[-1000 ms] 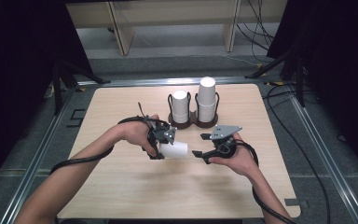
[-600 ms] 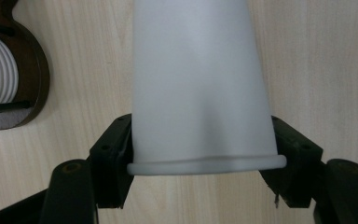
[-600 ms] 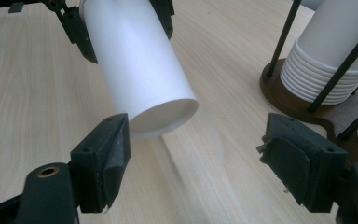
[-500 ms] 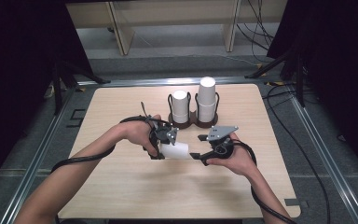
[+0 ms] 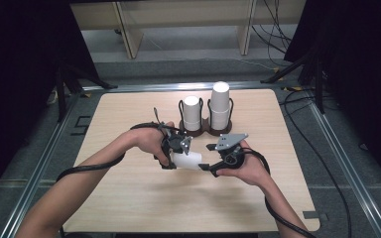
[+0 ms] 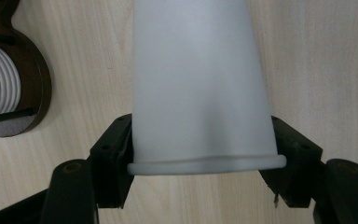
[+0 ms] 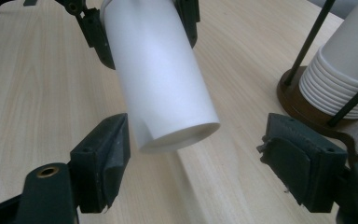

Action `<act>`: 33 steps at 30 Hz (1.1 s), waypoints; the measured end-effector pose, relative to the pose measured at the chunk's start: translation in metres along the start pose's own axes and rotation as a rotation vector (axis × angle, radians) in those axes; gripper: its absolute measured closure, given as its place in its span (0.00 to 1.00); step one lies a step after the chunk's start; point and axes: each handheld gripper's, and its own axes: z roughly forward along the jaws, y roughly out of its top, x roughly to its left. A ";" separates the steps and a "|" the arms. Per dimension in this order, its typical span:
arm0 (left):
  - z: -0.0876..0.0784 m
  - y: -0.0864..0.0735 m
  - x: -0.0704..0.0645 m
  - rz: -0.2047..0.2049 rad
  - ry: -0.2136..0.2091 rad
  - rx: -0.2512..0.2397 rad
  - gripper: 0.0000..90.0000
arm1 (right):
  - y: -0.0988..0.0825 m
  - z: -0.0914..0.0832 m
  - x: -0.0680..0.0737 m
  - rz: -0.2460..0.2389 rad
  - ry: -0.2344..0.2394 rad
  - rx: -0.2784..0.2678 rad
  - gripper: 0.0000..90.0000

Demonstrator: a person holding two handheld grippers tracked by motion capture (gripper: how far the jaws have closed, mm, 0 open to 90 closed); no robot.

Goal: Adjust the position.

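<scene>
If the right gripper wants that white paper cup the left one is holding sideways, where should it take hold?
Probably the free closed end of the white paper cup, coming in along its length. The left gripper already pinches the rolled rim, denting it slightly. The cup's base points between the right gripper's open jaws, and the stiff bottom should resist crushing better than the thin wall.

White paper cup [image 5: 187, 159]: plain, tapered, rolled rim, wall slightly dented nr rim. Lies on its side above the table, base pointing right in high view. Sits just in front of the cup holder [image 5: 205, 125], apart from it.
</scene>
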 end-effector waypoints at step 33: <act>0.000 0.009 -0.002 0.022 -0.015 0.020 0.37 | 0.012 0.020 0.007 -0.046 0.056 0.048 0.26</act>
